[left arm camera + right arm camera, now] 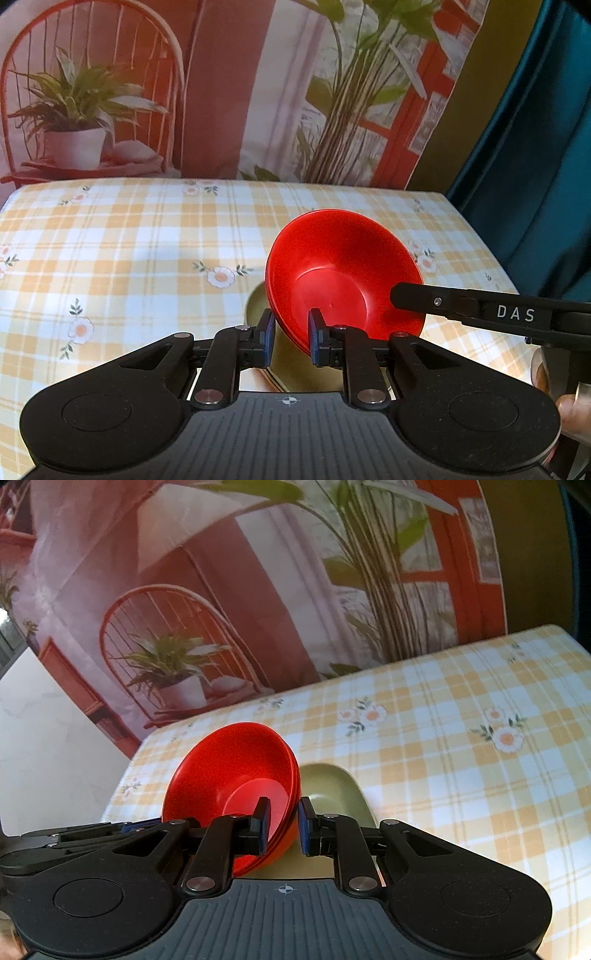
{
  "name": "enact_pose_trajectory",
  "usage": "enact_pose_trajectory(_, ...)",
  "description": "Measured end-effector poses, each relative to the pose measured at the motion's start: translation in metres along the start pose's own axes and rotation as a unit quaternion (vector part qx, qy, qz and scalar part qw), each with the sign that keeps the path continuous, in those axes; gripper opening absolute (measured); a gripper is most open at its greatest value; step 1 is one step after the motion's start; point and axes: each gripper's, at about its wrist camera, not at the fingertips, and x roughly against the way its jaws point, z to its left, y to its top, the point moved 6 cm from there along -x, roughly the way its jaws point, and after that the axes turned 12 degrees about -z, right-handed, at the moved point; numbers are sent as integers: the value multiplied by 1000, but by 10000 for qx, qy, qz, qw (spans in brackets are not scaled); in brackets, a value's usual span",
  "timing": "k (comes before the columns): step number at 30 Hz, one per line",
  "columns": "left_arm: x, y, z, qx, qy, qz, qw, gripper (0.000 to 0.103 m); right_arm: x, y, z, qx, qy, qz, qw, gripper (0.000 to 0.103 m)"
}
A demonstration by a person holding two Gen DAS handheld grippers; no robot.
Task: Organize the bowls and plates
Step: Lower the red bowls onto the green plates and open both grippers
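A stack of red bowls (343, 273) hangs tilted above the checked tablecloth (147, 258), held from two sides. My left gripper (291, 332) is shut on the stack's near-left rim, with the rim between its blue pads. In the right wrist view my right gripper (282, 823) is shut on the opposite rim of the red bowls (229, 771). Just under the stack lies an olive green dish (332, 790), partly hidden by the bowls and fingers; a sliver of the green dish (256, 302) also shows in the left wrist view. One of the right gripper's black fingers (443, 304) reaches in from the right.
The table's far edge meets a printed backdrop (221, 92) of plants and a red chair. A dark teal curtain (535, 147) hangs at the right. The table's left edge (125, 771) drops off beside a white wall. A person's fingertip (570, 410) shows at the right rim.
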Motion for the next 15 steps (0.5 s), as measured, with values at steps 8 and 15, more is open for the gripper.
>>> enact_pose_trajectory(8, -11, -13, 5, -7, 70, 224, 9997, 20, -11, -14, -6, -80, -33, 188, 9998, 16)
enact_pose_trajectory(15, -20, -26, 3, -1, 10, 419, 9991, 21, -19, -27, -20, -161, -137, 394, 9990, 14)
